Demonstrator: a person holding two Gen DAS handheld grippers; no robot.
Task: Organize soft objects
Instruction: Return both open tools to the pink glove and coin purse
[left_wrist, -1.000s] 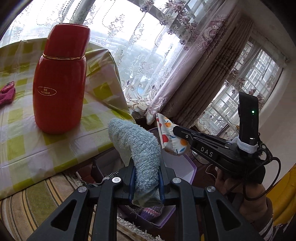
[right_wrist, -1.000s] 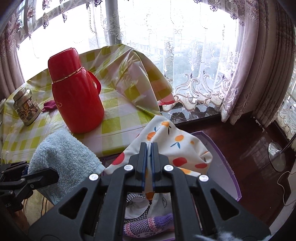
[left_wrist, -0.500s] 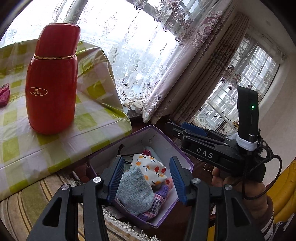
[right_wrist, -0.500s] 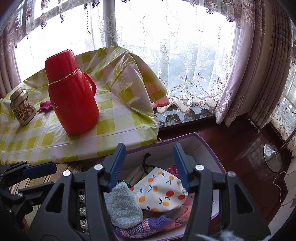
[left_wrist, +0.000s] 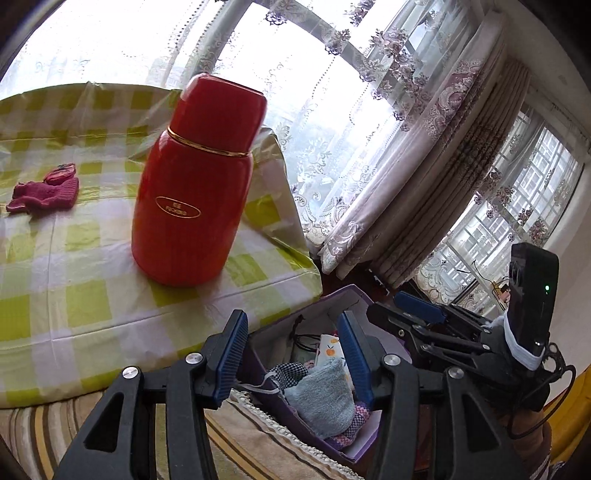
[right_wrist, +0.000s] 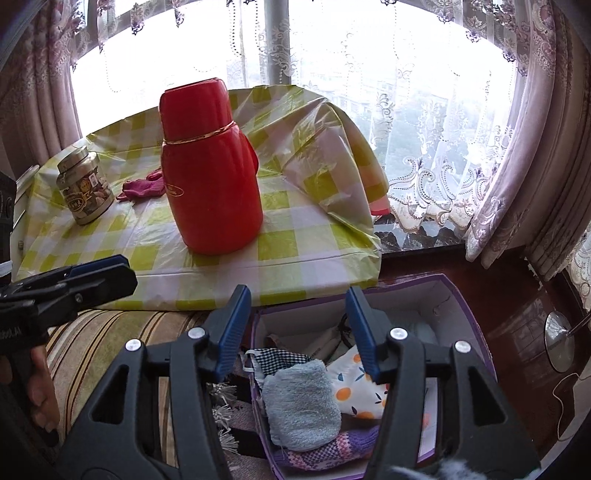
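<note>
**Soft things sit in the purple box; one glove waits on the table**

Soft objects are my business here, and most of them lie in the purple box (right_wrist: 465, 306): the blue towel (right_wrist: 301, 402) on top, the fruit-print cloth (right_wrist: 354, 391) just beside it, a checked cloth (right_wrist: 277, 358) behind and a purple knit piece (right_wrist: 332, 448) under the towel. I hold both tools above the box. The left gripper (left_wrist: 291, 354) and the right gripper (right_wrist: 299, 328) both stand with jaws apart and nothing between the pads; both have just been opening, and the towel and cloth now rest in the box, free of them.

What I judge is left: the pink glove (right_wrist: 142, 188) on the checked tablecloth (right_wrist: 295, 236), well beyond the box, behind the red flask (right_wrist: 210, 173) and near the tin jar (right_wrist: 85, 188).

To do it well, I would lift clear of the box rim first, then swing wide around the flask rather than over it, since it looks easy to knock. I would come down on the glove's thick middle, pinch only the knit, and keep the slippery cloth cover out of the pads.
</note>
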